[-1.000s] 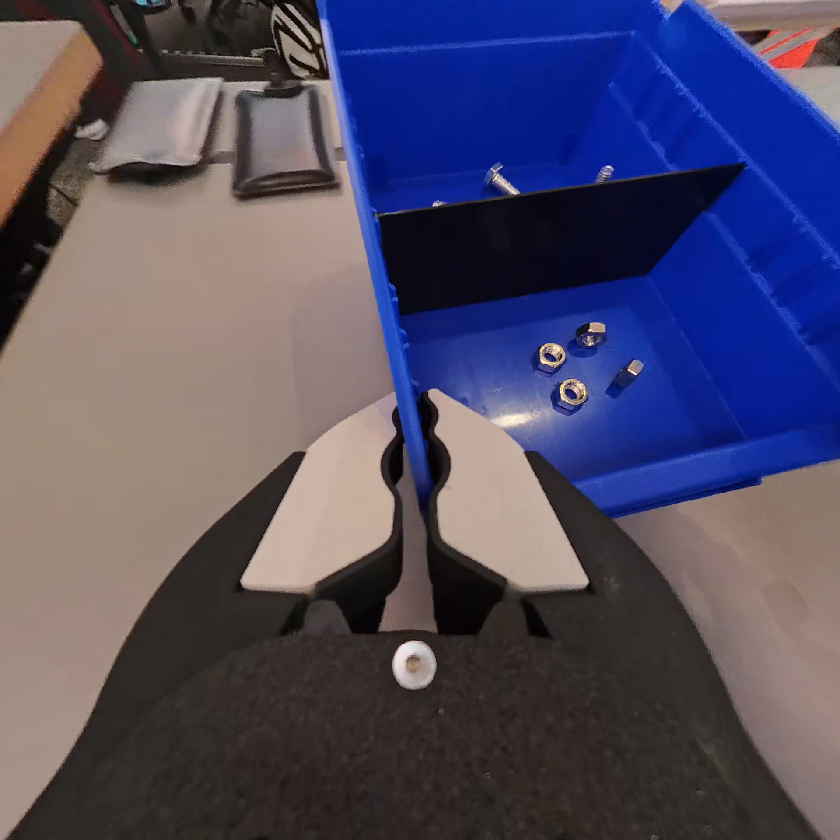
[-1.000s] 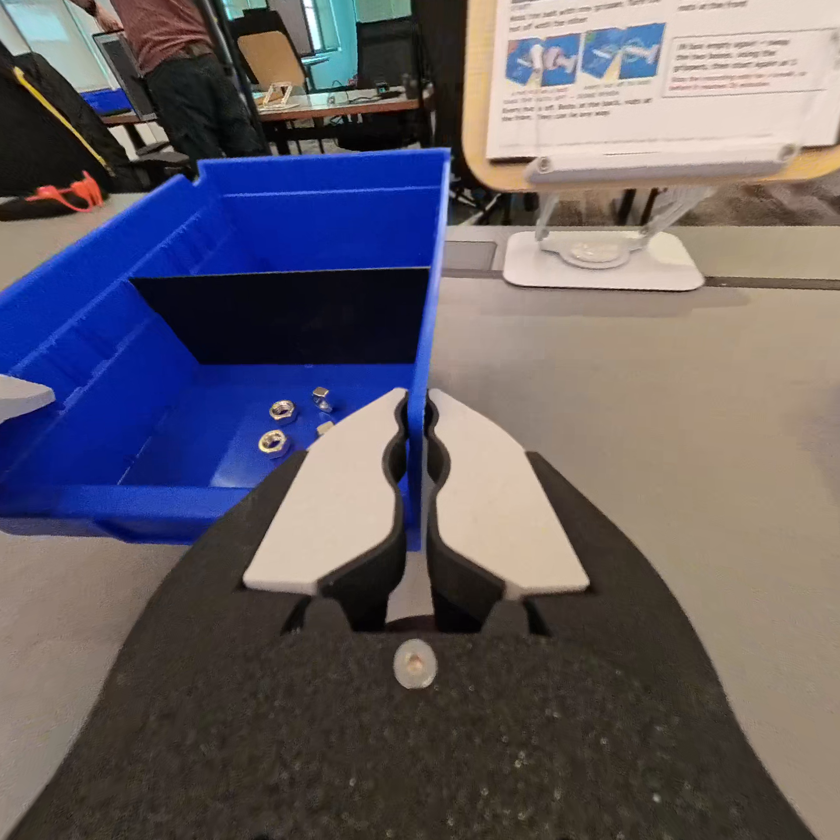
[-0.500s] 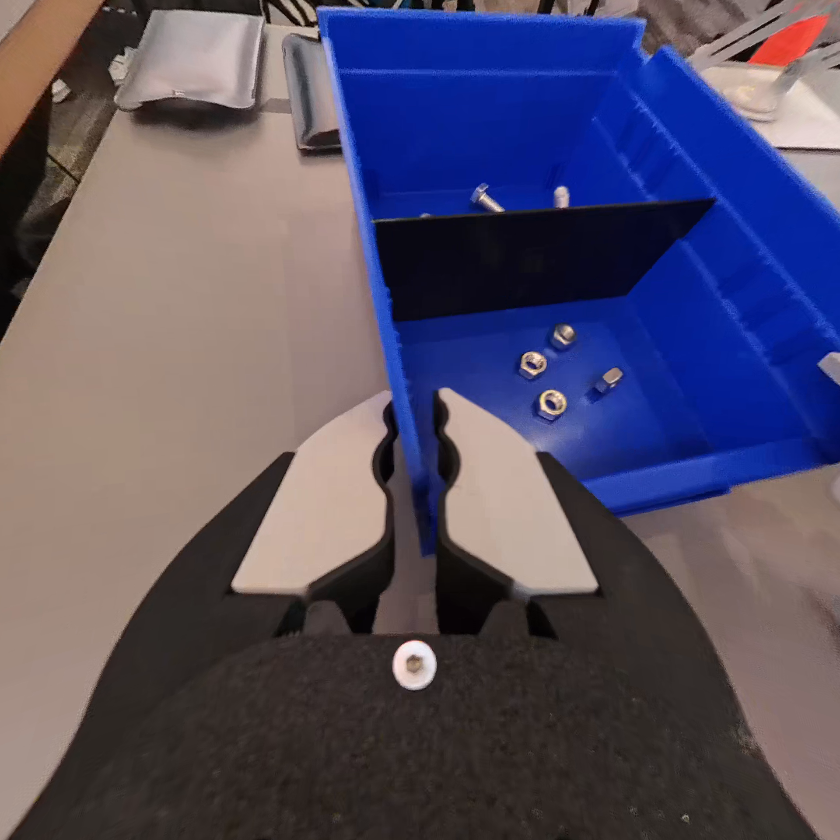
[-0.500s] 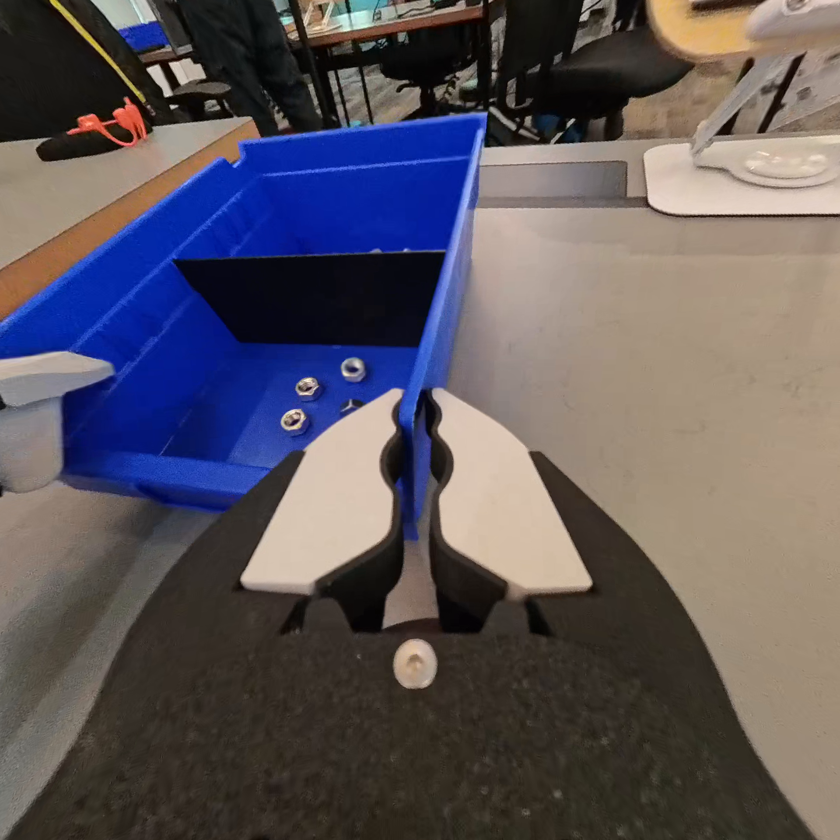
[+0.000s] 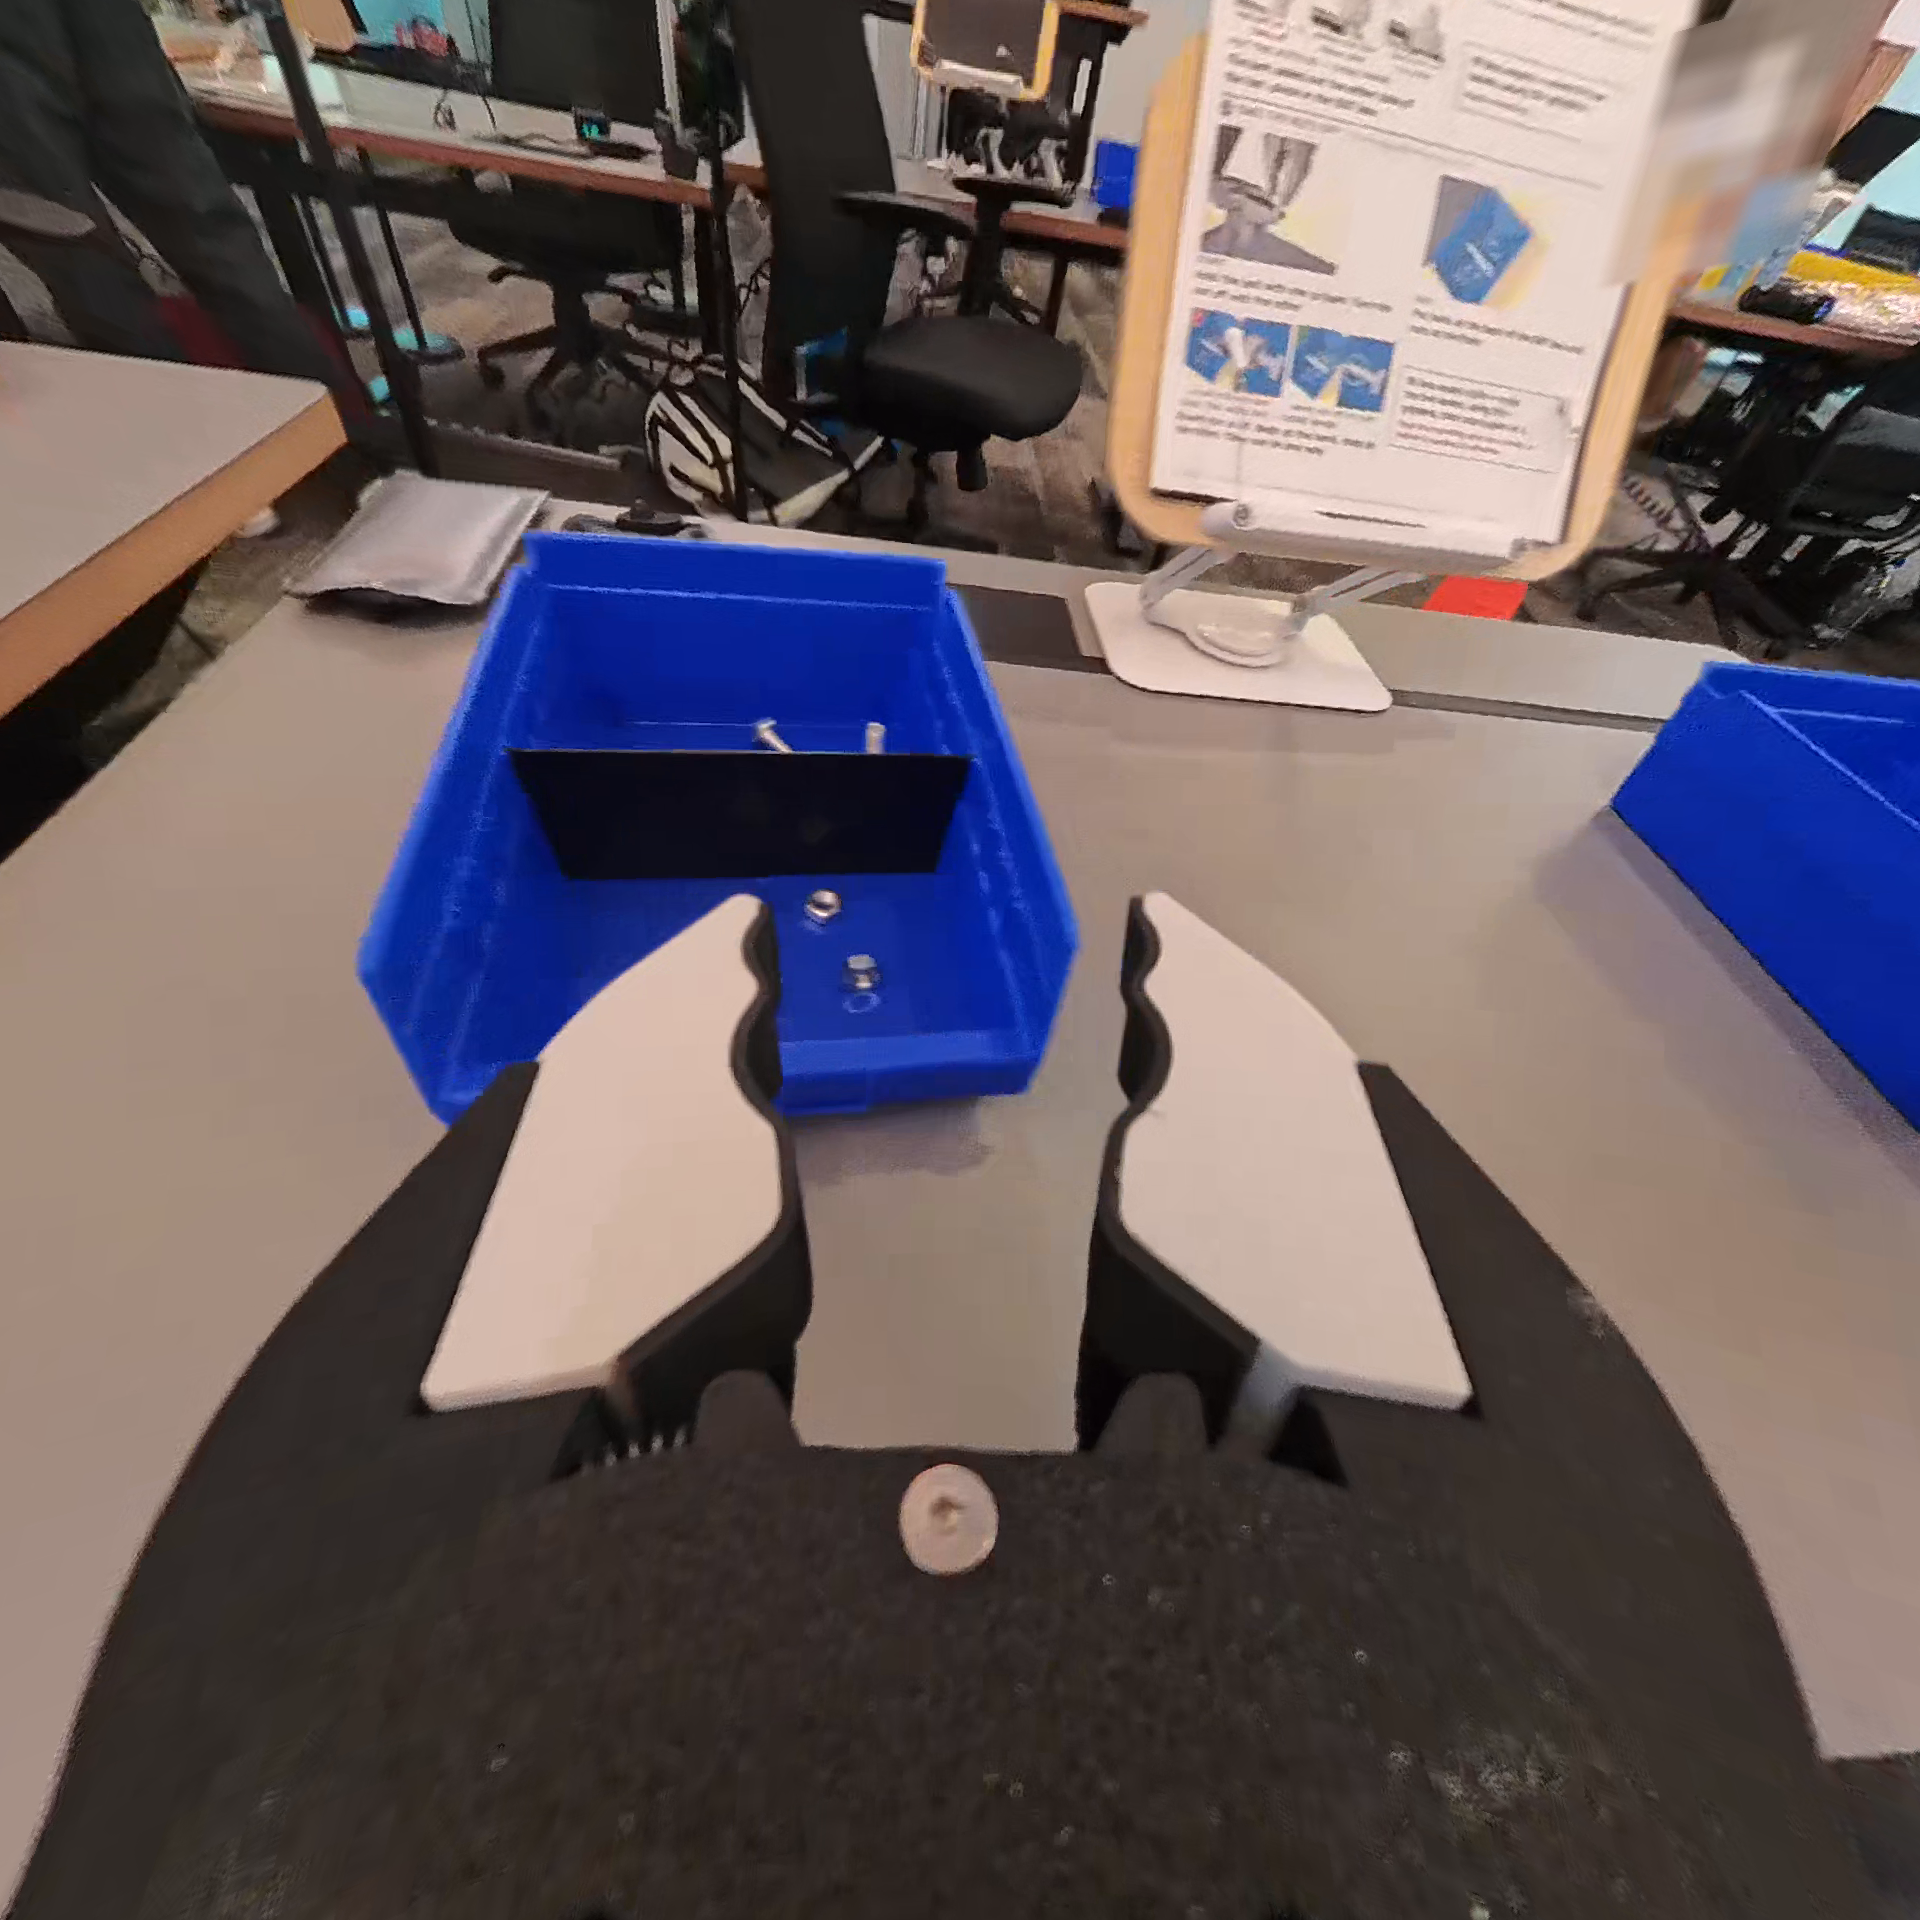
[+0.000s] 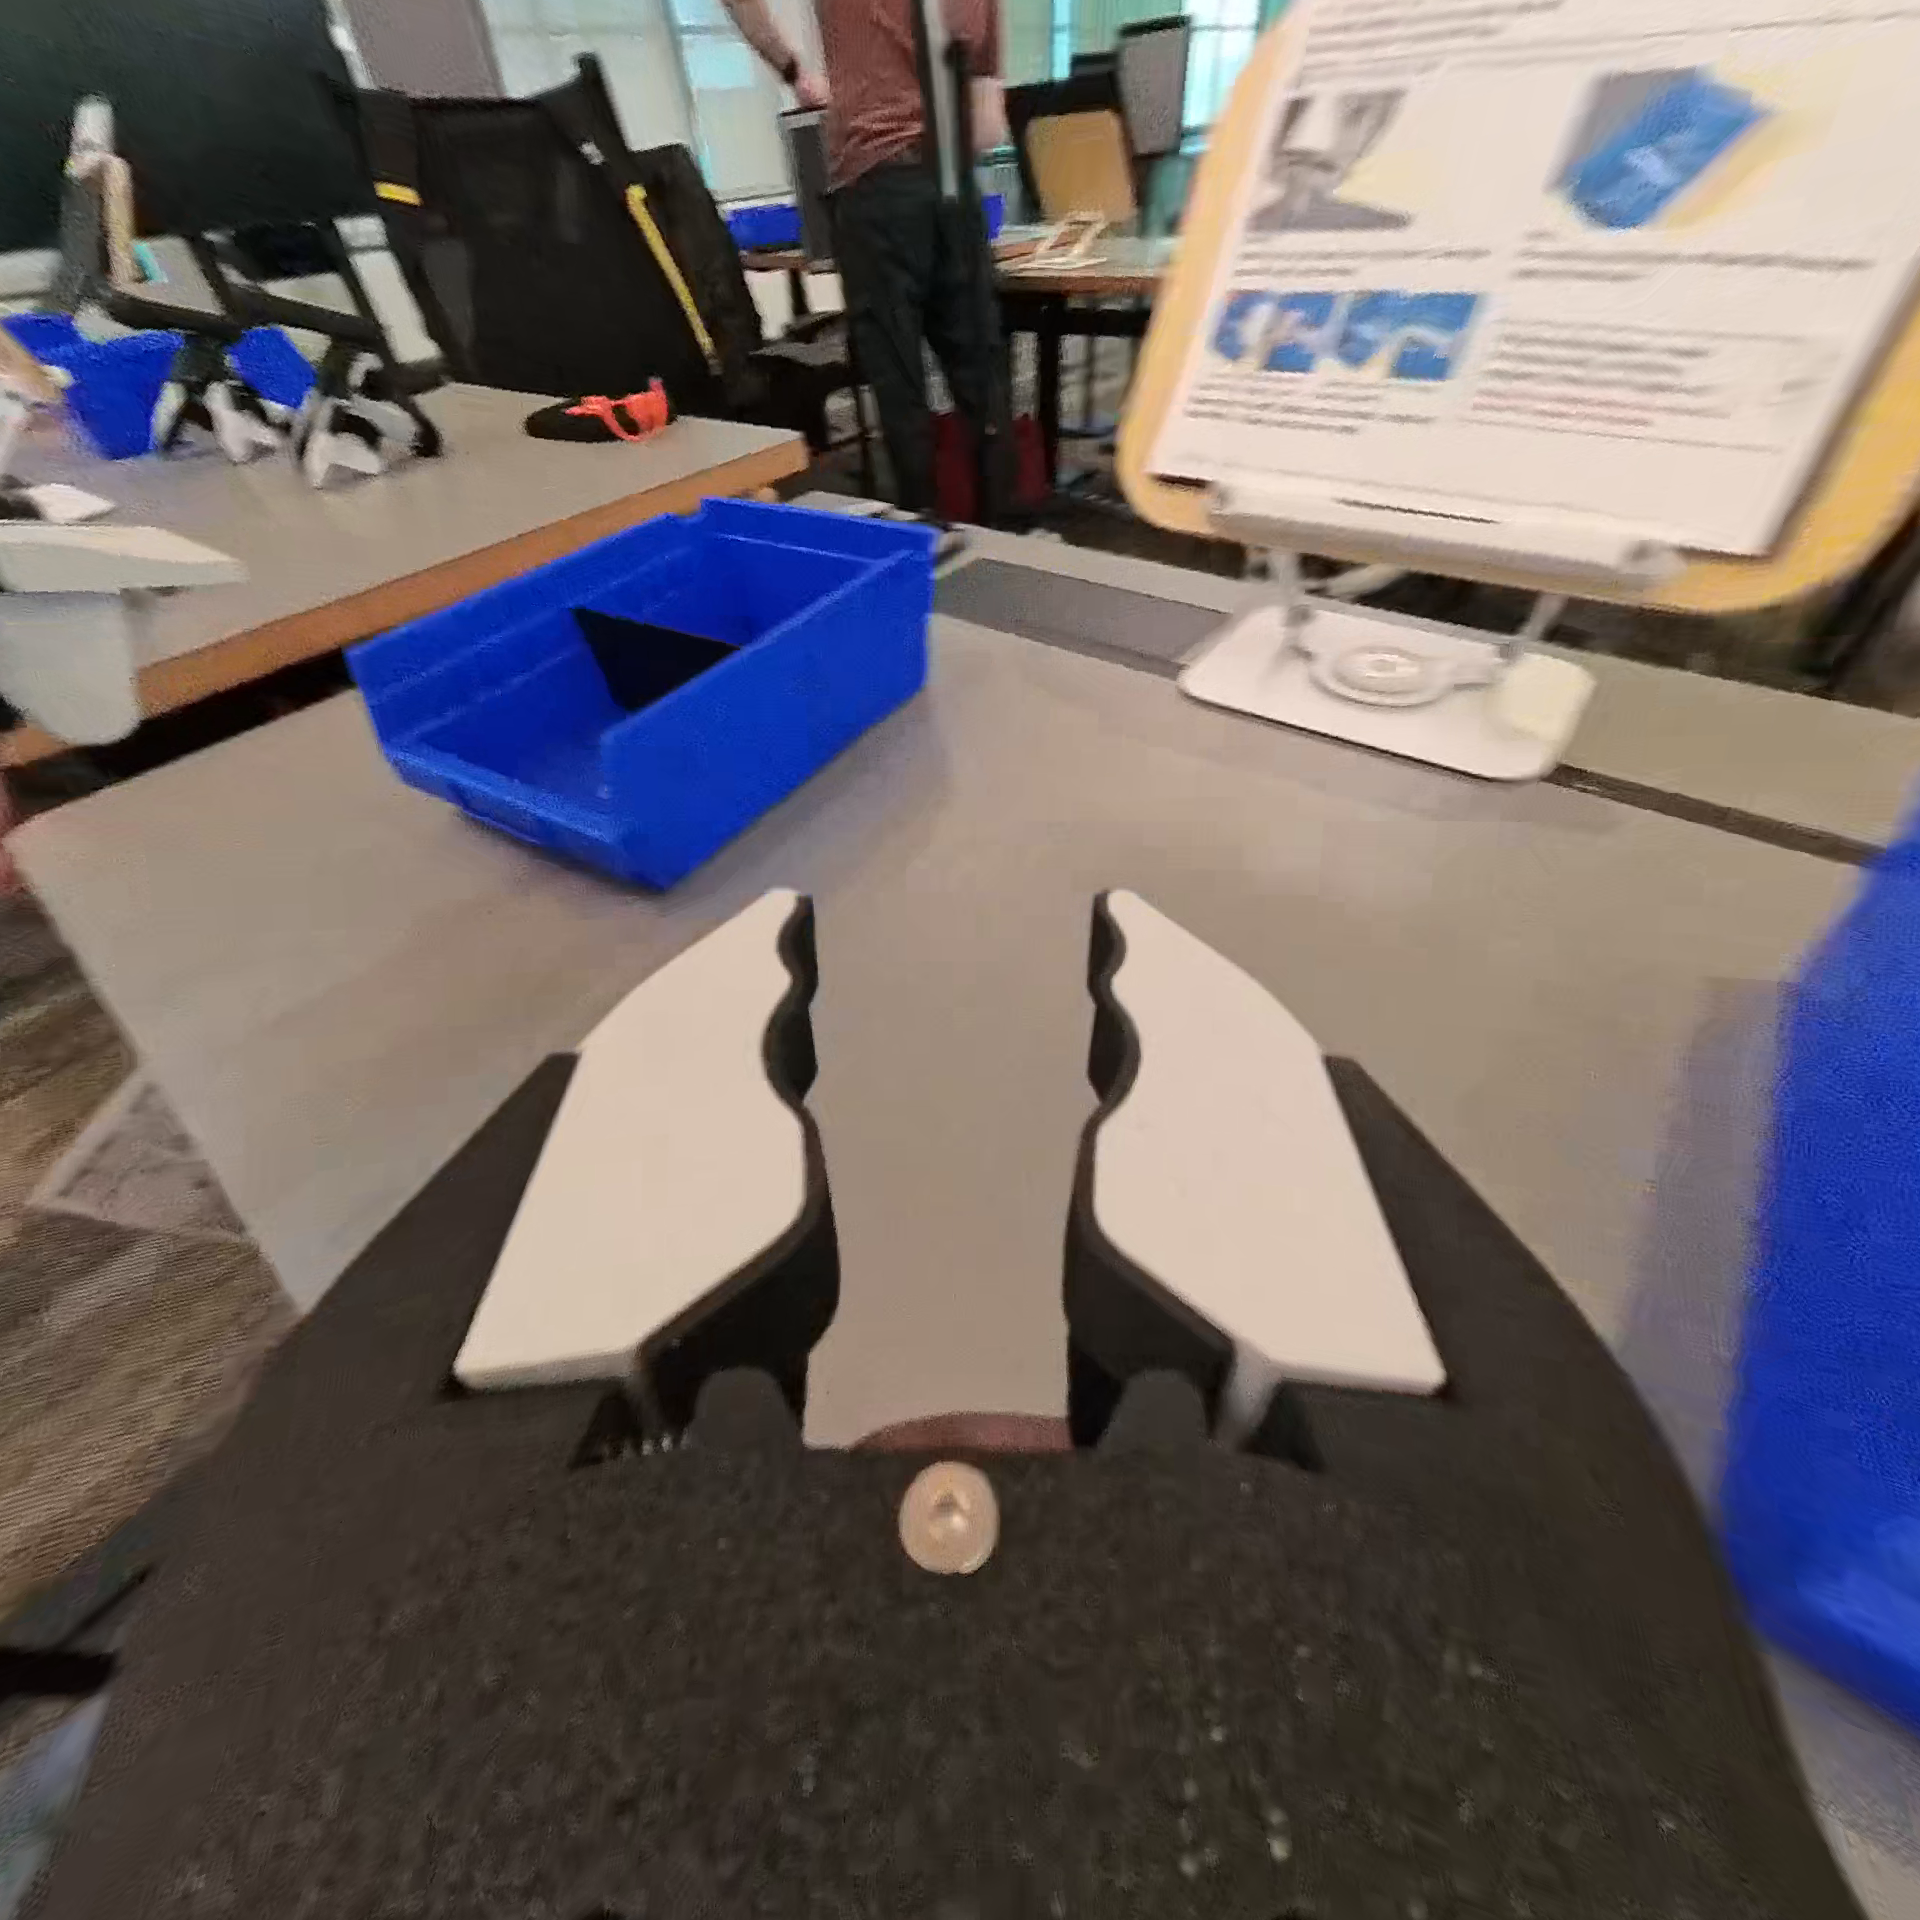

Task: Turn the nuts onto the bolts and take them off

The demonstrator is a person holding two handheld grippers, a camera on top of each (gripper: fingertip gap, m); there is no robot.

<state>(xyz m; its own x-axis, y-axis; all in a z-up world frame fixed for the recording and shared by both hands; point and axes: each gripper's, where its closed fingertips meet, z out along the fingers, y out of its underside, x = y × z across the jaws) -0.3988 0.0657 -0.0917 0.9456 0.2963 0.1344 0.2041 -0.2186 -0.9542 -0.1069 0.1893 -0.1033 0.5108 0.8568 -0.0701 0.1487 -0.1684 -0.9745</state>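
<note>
Both grippers, left [image 5: 943, 914] & right [image 6: 951, 909], fingers spread, empty. Bin [image 5: 488, 935] long axis runs toward bench's far edge; nuts [image 5: 860, 971] in near compartment, bolts [image 5: 771, 736] in far one.

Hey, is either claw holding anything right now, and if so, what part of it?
Nothing is held. The left claw and the right claw are both open and empty, apart from the blue bin.

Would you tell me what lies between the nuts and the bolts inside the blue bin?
In the left wrist view, a black divider stands between the nuts in front and bolts behind.
</note>
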